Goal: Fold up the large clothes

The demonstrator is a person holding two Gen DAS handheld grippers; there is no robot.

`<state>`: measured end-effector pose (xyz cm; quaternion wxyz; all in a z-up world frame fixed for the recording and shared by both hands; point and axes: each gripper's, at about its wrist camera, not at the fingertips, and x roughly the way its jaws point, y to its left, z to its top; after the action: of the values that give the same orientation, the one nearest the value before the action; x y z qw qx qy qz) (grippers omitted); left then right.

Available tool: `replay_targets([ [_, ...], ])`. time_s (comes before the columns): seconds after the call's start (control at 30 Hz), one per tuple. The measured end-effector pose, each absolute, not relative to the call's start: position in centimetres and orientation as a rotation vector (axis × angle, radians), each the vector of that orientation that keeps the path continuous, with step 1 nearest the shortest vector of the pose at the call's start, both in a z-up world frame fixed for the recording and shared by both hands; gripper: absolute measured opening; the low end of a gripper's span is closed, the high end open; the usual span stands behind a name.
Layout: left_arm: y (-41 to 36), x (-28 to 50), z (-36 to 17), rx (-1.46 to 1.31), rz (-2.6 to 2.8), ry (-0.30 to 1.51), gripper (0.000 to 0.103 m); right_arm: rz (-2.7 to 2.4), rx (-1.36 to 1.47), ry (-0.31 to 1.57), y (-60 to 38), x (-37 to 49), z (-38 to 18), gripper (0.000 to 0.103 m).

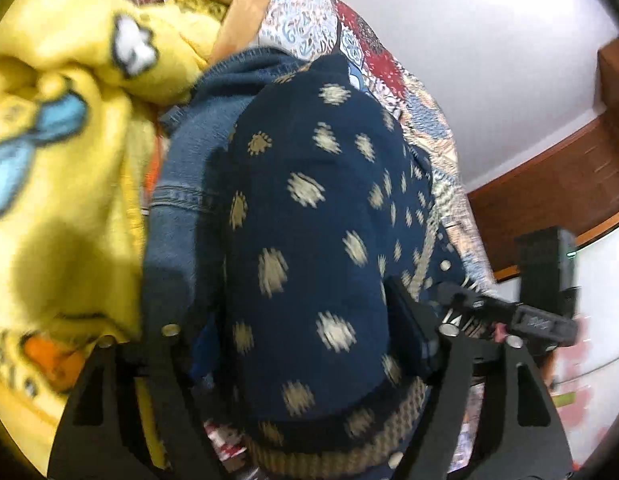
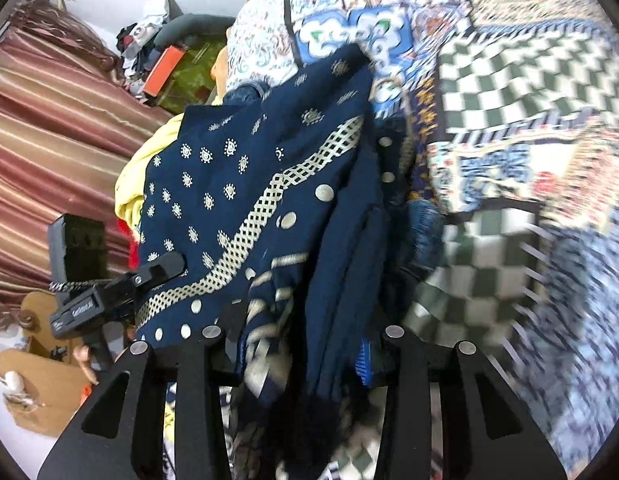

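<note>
Right gripper (image 2: 305, 344), navy garment (image 2: 269, 184) between jaws

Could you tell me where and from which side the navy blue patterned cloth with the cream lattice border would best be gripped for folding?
Probably along the cream lattice border of the navy blue patterned cloth: it marks the hem, a thin flat edge that jaws can close across. In the right wrist view it runs diagonally over the bunched folds, so come from above and the near side, jaws square to the band.
</note>
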<state>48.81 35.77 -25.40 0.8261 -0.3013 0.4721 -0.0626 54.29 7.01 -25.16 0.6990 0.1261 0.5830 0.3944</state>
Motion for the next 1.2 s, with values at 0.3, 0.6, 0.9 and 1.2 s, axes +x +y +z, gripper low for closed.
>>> replay_targets([
  [0.3,34.5,42.7,-21.9,-0.541,-0.011,0.977,0.078,0.726,0.073,1.159,4.3,50.0,-20.7,0.042],
  [0.6,29.2,34.3,-12.8,-0.293,0.04,0.828,0.078,0.733,0.035,0.868,1.8,42.0,-9.8,0.042],
  [0.9,21.7,23.7,0.7,-0.102,0.071,0.461,0.078,0.813,0.105,0.53,-1.1,31.2,1.5,0.042],
  [1.2,15.9,13.1,5.7,-0.047,0.119,0.17,0.078,0.771,0.08,0.25,-2.7,21.0,5.2,0.042],
])
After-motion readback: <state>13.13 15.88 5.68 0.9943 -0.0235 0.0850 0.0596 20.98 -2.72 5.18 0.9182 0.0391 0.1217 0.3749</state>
